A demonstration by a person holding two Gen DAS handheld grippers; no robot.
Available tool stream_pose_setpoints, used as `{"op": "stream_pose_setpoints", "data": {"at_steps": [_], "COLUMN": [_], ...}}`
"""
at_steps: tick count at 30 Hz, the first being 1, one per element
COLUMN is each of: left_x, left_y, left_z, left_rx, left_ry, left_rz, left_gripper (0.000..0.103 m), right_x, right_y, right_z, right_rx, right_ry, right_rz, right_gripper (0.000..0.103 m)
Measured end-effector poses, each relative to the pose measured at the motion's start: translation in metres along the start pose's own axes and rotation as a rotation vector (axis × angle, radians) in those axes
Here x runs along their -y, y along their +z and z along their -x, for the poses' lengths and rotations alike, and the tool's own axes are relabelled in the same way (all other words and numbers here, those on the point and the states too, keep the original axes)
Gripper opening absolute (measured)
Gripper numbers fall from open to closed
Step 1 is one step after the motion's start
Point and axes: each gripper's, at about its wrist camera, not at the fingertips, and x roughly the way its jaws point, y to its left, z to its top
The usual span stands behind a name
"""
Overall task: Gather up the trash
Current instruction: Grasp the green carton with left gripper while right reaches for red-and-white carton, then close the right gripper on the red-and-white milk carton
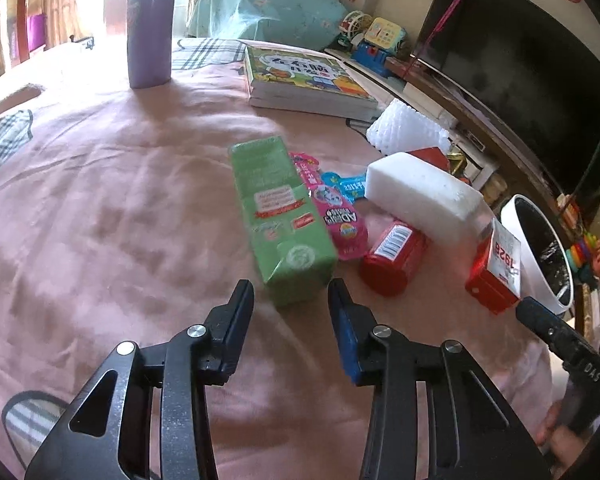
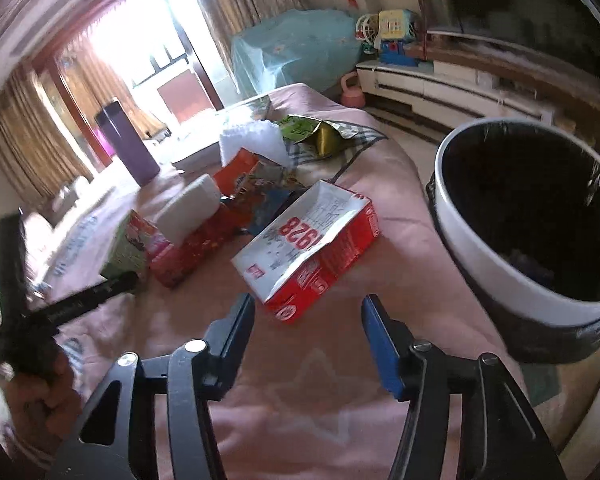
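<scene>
My left gripper [image 1: 290, 296] hangs just short of the near end of the long green cardboard carton [image 1: 280, 220] lying on the pink bedsheet [image 1: 100, 200] — fingers partly open, nothing between them, pads clear of the box. My right gripper [image 2: 308, 312] stands wider, also empty, its tips just short of the torn red-and-white paper box [image 2: 312, 252] printed with large digits, which lies open on the sheet.

Past the green carton, touching its right side, lies a flat pink snack wrapper [image 1: 336, 216], with a blue wrapper [image 1: 344, 186] behind it. Next right is a shiny red packet with a barcode label [image 1: 394, 256], and a white foam block [image 1: 424, 196] rests tilted over its far end. Beyond that sits a white foam mesh sleeve [image 1: 404, 130].

Off the bed's edge, right of the red-and-white box, stands the round white bin with a black liner [image 2: 520, 216] — something dark lies at the bottom, too dim to make out.

Farther back, a stack of picture books [image 1: 304, 80] and a tall purple bottle [image 1: 150, 24], upright on the sheet.
</scene>
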Motion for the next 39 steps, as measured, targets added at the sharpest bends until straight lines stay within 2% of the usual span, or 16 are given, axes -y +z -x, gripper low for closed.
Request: {"op": "stream_pose_setpoints", "data": {"at_steps": [2, 5, 13, 14, 15, 16, 18, 19, 20, 22, 26, 30, 32, 33, 34, 39], "left_x": [0.000, 0.000, 0.008, 0.008, 0.007, 0.006, 0.004, 0.005, 0.005, 0.005, 0.009, 0.014, 0.017, 0.018, 0.019, 0.025], "left_y": [0.000, 0.003, 0.015, 0.016, 0.017, 0.016, 0.015, 0.013, 0.012, 0.008, -0.001, -0.010, -0.014, -0.016, -0.017, -0.023], "left_z": [0.001, 0.001, -0.010, -0.014, -0.017, -0.020, -0.019, -0.015, -0.013, -0.005, 0.012, 0.026, 0.035, 0.039, 0.043, 0.059], "left_rx": [-0.001, 0.006, 0.030, 0.025, 0.021, 0.006, 0.016, 0.023, 0.029, 0.041, 0.063, 0.074, 0.084, 0.089, 0.093, 0.115], "left_ry": [0.001, 0.005, 0.052, 0.055, 0.053, 0.042, 0.041, 0.042, 0.043, 0.032, 0.008, -0.009, -0.012, -0.014, -0.017, -0.032], "left_rz": [0.003, 0.019, 0.001, 0.002, 0.004, 0.006, 0.003, -0.005, -0.009, -0.012, -0.014, -0.015, -0.019, -0.020, -0.022, -0.038], "left_gripper": [0.042, 0.062, 0.064, 0.058, 0.043, 0.038, 0.034, 0.033, 0.032, 0.031, 0.031, 0.031, 0.031, 0.031, 0.031, 0.031], "right_x": [-0.002, -0.003, 0.000, -0.002, -0.002, -0.002, -0.004, -0.005, -0.007, -0.005, -0.003, 0.002, -0.001, -0.005, -0.010, -0.021], "right_y": [0.002, 0.009, 0.028, 0.028, 0.028, 0.028, 0.025, 0.024, 0.023, 0.023, 0.019, 0.018, 0.020, 0.021, 0.022, 0.024], "right_z": [-0.001, -0.012, -0.042, -0.044, -0.045, -0.045, -0.040, -0.037, -0.030, -0.018, -0.006, -0.014, -0.018, -0.020, -0.023, -0.046], "right_rx": [0.010, -0.006, -0.025, -0.026, -0.027, -0.027, -0.019, -0.011, 0.003, 0.024, 0.021, -0.005, 0.000, 0.004, 0.004, -0.047], "right_ry": [0.007, 0.030, -0.004, -0.005, 0.001, 0.008, 0.027, 0.035, 0.014, 0.033, 0.037, 0.062, 0.058, 0.045, 0.027, -0.037], "right_rz": [-0.015, -0.051, -0.105, -0.098, -0.096, -0.095, -0.085, -0.078, -0.059, -0.054, -0.036, -0.074, -0.073, -0.060, -0.040, -0.009], "right_gripper": [0.081, 0.081, 0.082, 0.082, 0.077, 0.067, 0.059, 0.049, 0.030, 0.010, 0.009, 0.024, 0.049, 0.067, 0.074, 0.076]}}
